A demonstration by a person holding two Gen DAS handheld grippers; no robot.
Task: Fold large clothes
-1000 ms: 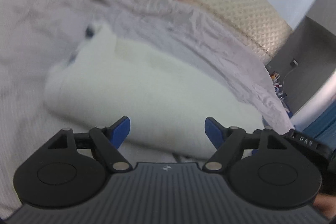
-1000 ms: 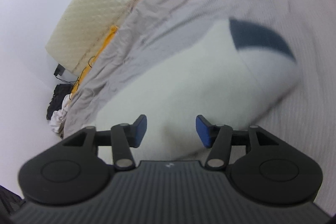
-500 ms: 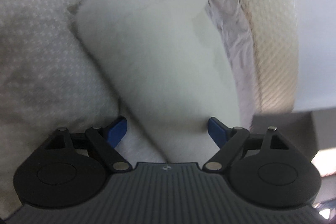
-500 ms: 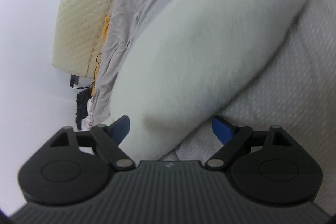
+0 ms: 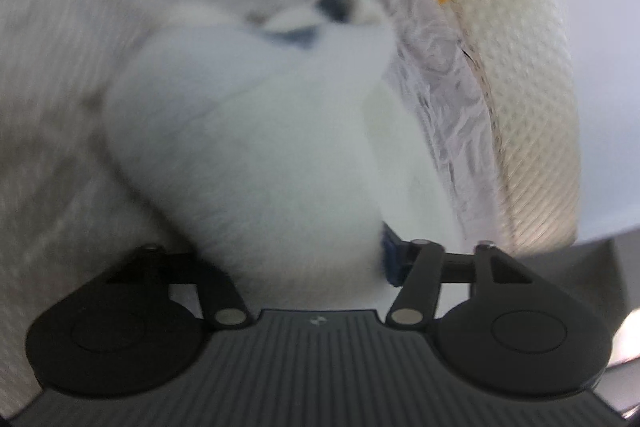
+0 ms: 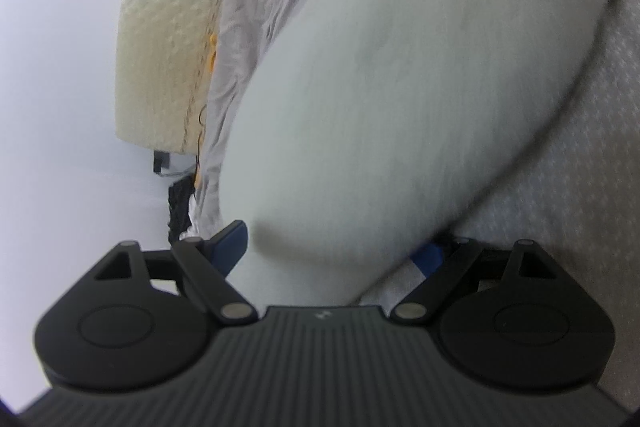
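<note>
- Left gripper (image 5: 308, 259): jaws spread wide. A thick end of the white garment (image 5: 260, 147) fills the gap between them. The right blue pad (image 5: 390, 261) shows at the fabric's edge; the left pad is hidden behind the cloth, so contact on that side cannot be confirmed.
- Right gripper (image 6: 332, 247): jaws spread wide, with the other end of the white garment (image 6: 400, 87) bulging between them. The left blue pad (image 6: 232, 241) lies just beside the fabric. The right pad (image 6: 428, 255) is partly covered by it.
- Garment position: a bulky white bundle lying on the grey patterned bed sheet (image 5: 52, 67), running lengthwise beside the sheet's crumpled edge (image 6: 248, 27). A dark blue patch (image 5: 336, 5) shows at its far end in the left wrist view; that view is motion-blurred, so finer detail cannot be read.
- Surroundings: a cream quilted mattress edge (image 5: 532, 87) borders the sheet, with an orange strip (image 6: 212, 53) along its seam. A dark object (image 6: 180, 203) lies beyond the sheet's corner in the right wrist view; its identity cannot be determined. A pale wall (image 6: 60, 67) lies behind.
</note>
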